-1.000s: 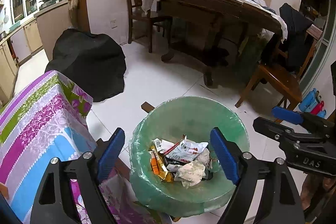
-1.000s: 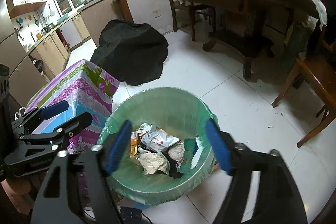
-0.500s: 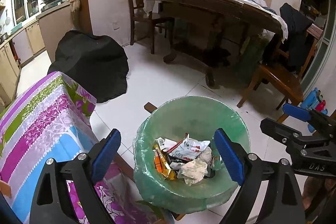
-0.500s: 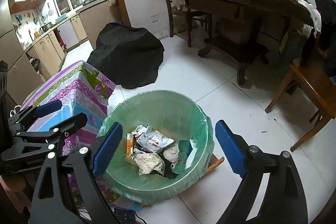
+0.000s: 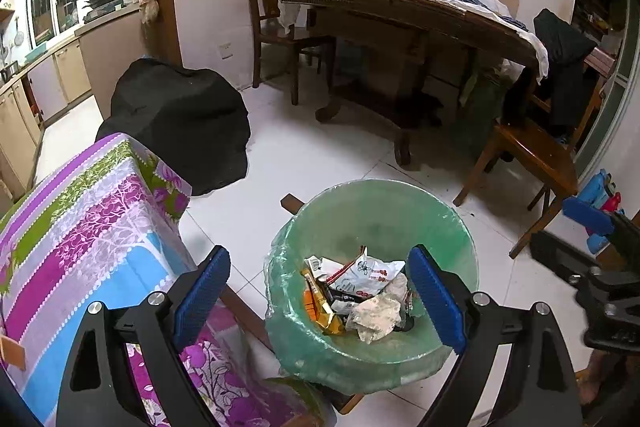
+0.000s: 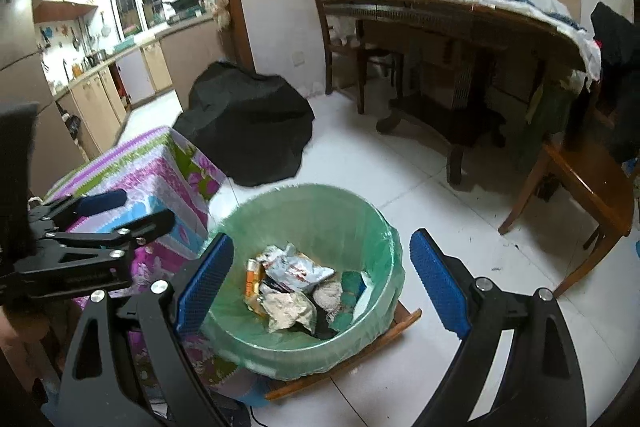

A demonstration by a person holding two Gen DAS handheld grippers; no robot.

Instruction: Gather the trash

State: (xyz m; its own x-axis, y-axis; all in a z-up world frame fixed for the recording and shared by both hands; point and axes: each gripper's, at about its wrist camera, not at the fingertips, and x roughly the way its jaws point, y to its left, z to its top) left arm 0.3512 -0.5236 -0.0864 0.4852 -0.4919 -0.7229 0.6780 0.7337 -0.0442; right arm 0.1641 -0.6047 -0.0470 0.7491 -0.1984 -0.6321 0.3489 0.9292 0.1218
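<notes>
Both grippers, left (image 5: pixel 320 297) and right (image 6: pixel 320 285), hover wide open and empty, their jaws having just been opening, above the green-lined bin (image 5: pixel 448 227) of wrappers (image 5: pixel 364 275) at lower centre.

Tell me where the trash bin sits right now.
The trash bin stands on the white floor at lower centre in both wrist views, right beside the flowered tablecloth, with the black bag behind it.

Each black claw (image 5: pixel 320 299) bears blue ribbed pads (image 5: pixel 202 297) and silver screws.
</notes>
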